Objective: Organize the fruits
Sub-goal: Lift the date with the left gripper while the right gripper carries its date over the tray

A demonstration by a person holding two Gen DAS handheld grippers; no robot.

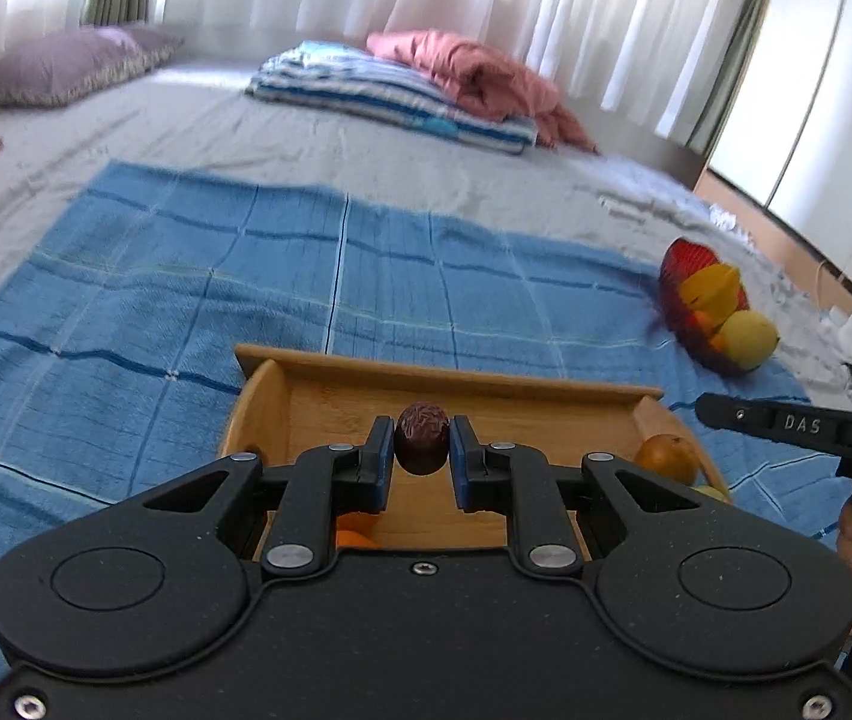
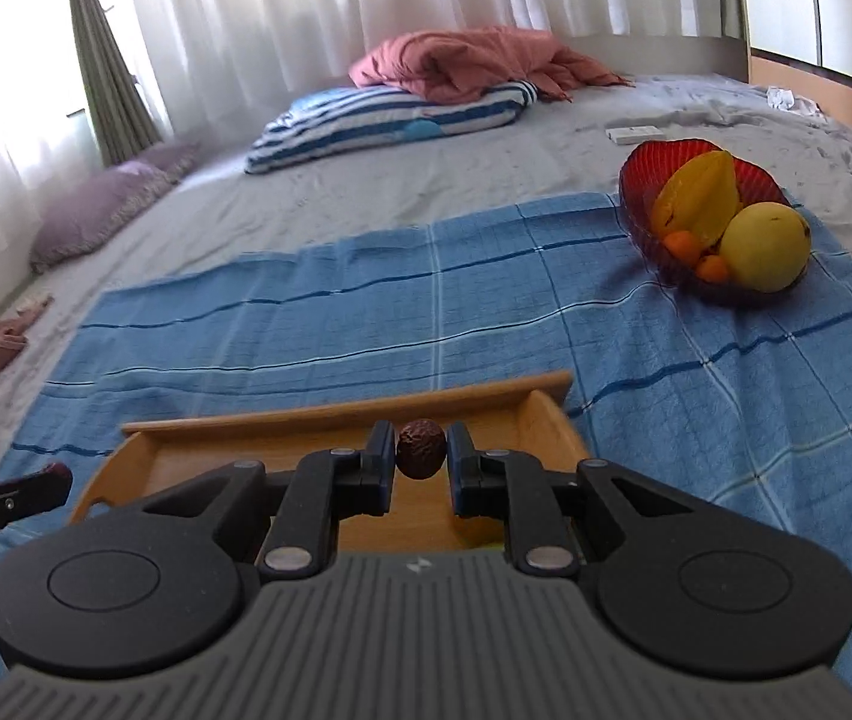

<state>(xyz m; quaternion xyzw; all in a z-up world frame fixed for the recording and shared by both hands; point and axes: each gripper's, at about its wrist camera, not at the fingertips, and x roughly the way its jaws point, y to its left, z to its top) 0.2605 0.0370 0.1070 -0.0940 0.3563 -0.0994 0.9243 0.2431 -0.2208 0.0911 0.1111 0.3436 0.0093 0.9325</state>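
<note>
Scene: grey-sheeted bed (image 2: pixel 486 180) with a blue checked cloth (image 2: pixel 366 312) spread over it. At the far end, a striped folded blanket (image 2: pixel 390 120) with a pink one (image 2: pixel 474 63) on top; purple pillow (image 1: pixel 60 69) off to the left by the curtains.

Wooden tray (image 2: pixel 330 414) sits on the cloth, directly under both grippers. In the left wrist view it holds an orange-brown fruit (image 1: pixel 666 457) near its right end; bits of orange fruit (image 1: pixel 357 528) show behind the left finger.

Red glass bowl (image 2: pixel 696 156) stands on the cloth's far right corner, well apart from the tray. In it: a yellow starfruit (image 2: pixel 699 198), a yellow-green round fruit (image 2: pixel 765 246), small oranges (image 2: pixel 681 243) tucked beneath.

Left gripper (image 1: pixel 423 447): blue-padded fingers pinching a dark wrinkled fruit (image 1: pixel 423 438), held above the tray floor. Right gripper (image 2: pixel 420 450): same picture, fingers against a second dark wrinkled fruit (image 2: pixel 421 449), also over the tray. Each gripper's body edges into the other's view at the side.
</note>
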